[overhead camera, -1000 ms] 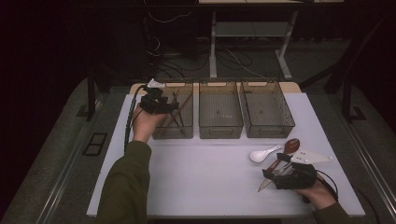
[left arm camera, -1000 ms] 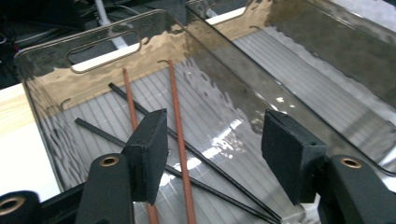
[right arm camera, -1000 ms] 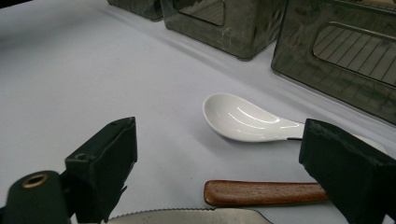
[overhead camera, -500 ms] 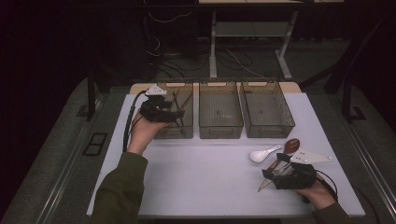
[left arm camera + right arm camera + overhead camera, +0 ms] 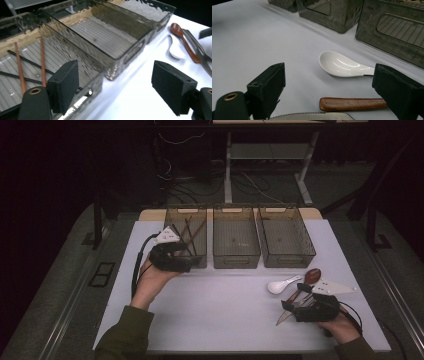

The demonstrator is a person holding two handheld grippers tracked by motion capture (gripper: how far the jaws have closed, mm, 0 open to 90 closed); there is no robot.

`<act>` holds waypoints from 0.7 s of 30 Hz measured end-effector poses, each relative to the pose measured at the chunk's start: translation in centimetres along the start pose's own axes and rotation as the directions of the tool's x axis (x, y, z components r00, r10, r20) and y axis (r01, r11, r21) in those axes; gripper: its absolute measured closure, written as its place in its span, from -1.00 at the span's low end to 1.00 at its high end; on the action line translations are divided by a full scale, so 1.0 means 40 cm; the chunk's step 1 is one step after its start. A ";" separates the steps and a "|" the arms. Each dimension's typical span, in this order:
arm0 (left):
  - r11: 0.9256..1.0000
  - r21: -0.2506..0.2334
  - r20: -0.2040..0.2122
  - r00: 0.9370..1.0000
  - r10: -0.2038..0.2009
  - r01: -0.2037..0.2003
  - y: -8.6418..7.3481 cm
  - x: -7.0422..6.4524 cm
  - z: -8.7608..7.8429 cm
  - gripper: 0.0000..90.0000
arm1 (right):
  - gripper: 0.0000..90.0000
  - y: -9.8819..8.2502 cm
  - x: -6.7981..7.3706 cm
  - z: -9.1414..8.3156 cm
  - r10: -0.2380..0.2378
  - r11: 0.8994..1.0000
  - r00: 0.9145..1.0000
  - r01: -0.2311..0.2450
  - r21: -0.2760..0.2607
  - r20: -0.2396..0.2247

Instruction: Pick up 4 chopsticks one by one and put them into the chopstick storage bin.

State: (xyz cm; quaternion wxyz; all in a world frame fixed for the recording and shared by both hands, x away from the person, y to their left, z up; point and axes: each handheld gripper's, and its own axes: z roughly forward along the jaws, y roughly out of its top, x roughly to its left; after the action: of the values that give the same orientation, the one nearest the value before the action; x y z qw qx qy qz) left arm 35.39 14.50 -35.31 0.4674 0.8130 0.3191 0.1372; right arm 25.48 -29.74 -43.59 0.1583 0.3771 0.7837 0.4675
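Chopsticks (image 5: 42, 62) lying in the left bin (image 5: 196, 215), 11 o'clock on the surface (image 5: 220, 305). Left gripper (image 5: 192, 264) hovering at that bin's near edge, fingers (image 5: 63, 87) just been opening, wide, nothing between. Right gripper (image 5: 286, 306) at 4 o'clock, fingers gaping empty beside white spoon (image 5: 339, 64), wooden spoon (image 5: 311, 277).

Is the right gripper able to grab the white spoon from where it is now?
Probably yes. The right gripper has its jaws open, and the white spoon lies just ahead on bare table. The wooden handle beside it sits nearer, so it might get bumped.
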 end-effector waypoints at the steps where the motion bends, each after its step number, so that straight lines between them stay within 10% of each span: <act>1: 1.000 -0.006 0.003 1.000 0.000 0.000 -0.006 -0.004 -0.002 -0.55 | -0.75 0.000 0.000 0.001 -0.005 1.000 1.000 0.005 0.000 0.000; 21: 0.999 -0.031 0.061 0.998 0.021 -0.019 -0.129 -0.072 -0.028 -0.67 | -0.75 0.003 0.000 0.003 -0.007 1.000 1.000 0.006 -0.006 -0.011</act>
State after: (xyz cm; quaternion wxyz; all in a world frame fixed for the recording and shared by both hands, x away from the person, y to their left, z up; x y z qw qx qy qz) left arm 30.62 15.23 -38.89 0.4877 0.8127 0.2946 0.1218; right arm 25.60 -29.63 -43.54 0.1564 0.3715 0.7845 0.4713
